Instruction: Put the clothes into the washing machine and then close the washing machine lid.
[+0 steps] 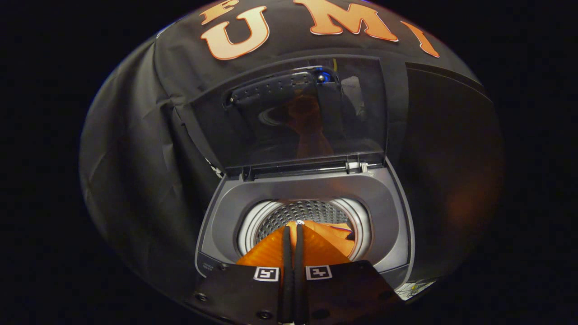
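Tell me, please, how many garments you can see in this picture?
1: an orange garment, pinched in the shut tool over the washing machine drum opening, beneath the raised lid. More could lie hidden deeper inside.

You are working in a staged recording booth: a black cloth wall point(135, 149) hangs close behind 1 top-loading washing machine point(226, 203), its lid point(289, 113) raised.

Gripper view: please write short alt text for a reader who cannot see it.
The tool is shut on an orange garment, holding it over the drum of a top-loading washing machine. The transparent lid stands open behind the drum.
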`<action>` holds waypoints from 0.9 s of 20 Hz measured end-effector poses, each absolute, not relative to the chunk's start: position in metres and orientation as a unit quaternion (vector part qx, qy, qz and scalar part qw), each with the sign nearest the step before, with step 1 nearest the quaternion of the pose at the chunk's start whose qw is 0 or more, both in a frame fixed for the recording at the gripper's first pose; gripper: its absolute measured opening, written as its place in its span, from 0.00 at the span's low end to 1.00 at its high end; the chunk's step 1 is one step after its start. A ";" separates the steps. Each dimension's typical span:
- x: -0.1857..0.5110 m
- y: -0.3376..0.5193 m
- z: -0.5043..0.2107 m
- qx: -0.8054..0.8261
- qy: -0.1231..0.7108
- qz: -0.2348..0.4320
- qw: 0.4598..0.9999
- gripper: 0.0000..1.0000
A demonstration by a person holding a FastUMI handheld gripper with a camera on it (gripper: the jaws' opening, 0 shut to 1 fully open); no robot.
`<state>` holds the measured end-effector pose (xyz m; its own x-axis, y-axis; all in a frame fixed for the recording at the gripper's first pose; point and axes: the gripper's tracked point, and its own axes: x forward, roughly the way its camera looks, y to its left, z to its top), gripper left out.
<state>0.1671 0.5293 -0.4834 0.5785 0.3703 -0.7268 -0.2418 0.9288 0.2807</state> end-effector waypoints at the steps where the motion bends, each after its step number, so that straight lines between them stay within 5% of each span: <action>1: 0.165 0.530 -0.488 0.072 0.434 0.171 0.882 0.08; 3: 0.160 0.526 -0.500 0.062 0.455 0.157 0.874 0.08; 12: 0.147 0.528 -0.525 0.043 0.486 0.143 0.861 0.99; 18: 0.137 0.526 -0.528 0.051 0.487 0.150 0.859 0.99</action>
<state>0.1366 0.5259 -0.5283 0.4807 0.3071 -0.8214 -0.2081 0.9499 0.2333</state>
